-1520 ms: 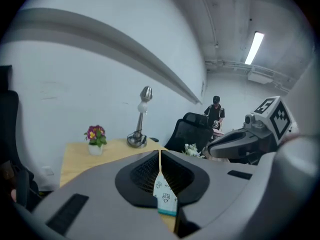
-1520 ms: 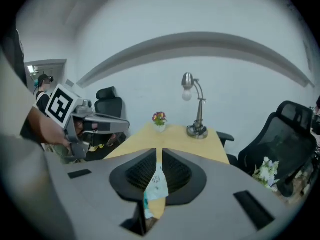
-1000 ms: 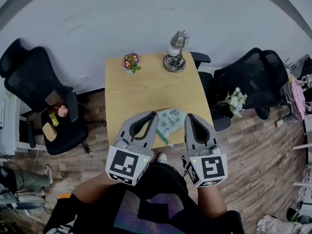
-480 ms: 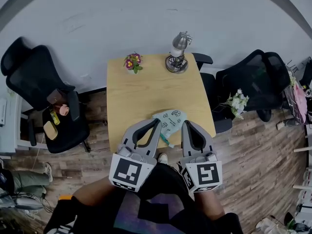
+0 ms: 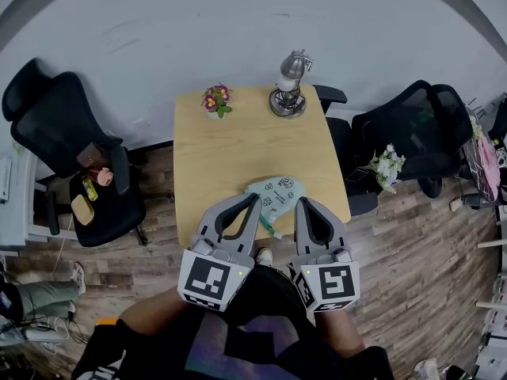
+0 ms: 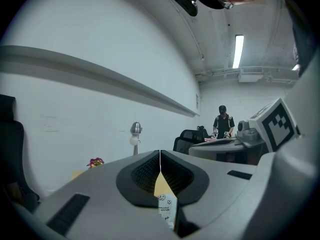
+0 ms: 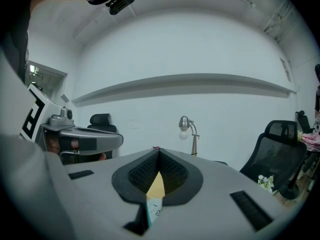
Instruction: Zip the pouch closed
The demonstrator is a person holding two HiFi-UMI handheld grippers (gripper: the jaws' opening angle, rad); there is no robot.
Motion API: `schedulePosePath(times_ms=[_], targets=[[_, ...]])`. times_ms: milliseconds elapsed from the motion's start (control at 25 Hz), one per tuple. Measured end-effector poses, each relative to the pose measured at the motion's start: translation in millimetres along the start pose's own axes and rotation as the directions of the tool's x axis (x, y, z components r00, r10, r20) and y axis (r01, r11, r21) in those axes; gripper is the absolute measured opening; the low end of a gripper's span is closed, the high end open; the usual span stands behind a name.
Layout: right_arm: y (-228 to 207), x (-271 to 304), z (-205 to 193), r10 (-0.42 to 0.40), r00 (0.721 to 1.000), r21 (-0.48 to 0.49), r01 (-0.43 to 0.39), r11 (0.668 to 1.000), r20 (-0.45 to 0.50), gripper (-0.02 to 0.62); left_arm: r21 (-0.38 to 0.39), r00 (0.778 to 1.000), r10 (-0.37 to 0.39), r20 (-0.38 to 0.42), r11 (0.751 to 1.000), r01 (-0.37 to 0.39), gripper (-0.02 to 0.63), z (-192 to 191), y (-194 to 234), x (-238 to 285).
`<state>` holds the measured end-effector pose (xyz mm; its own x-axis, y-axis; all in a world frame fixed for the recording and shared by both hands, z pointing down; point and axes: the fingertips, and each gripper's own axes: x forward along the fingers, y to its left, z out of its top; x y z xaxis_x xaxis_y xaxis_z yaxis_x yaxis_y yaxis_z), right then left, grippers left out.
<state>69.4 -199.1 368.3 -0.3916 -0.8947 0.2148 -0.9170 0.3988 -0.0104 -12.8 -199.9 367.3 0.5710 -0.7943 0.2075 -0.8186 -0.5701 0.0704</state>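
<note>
A pale teal printed pouch (image 5: 274, 193) with a green zipper edge lies flat near the front edge of the wooden table (image 5: 238, 145). My left gripper (image 5: 256, 197) hovers at the pouch's left side and my right gripper (image 5: 300, 201) at its right side, both pointing away from me. In the left gripper view the left gripper (image 6: 160, 152) has its jaws pressed together with nothing between them, and a strip of pouch (image 6: 166, 208) shows below. The right gripper (image 7: 158, 150) is likewise shut and empty, with the pouch (image 7: 154, 206) below it.
A metal desk lamp (image 5: 287, 85) and a small flower pot (image 5: 214, 100) stand at the table's far edge. Black office chairs flank the table at left (image 5: 63, 137) and right (image 5: 408, 129). A person (image 6: 223, 123) stands far off in the room.
The right gripper has drawn slightly back toward me and sunk a little. The left gripper and the pouch have stayed in place.
</note>
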Motion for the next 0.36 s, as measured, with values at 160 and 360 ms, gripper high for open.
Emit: schedulePosePath(times_ms=[160,360], targets=[[-2.4,-1.8,-2.4,-0.009,1.0,0.004,0.009,1.0,-0.008,0.014,-0.004,1.0,0.0,-0.003,1.0,0.0,0.013,-2.1,-2.0,0.8],[-3.4,-0.3,-2.0,-0.007,1.0,-0.004,0.007,1.0,-0.01,0.014,-0.008,1.0,0.002,-0.002,1.0,-0.002,0.013,-1.9,-0.8,1.4]])
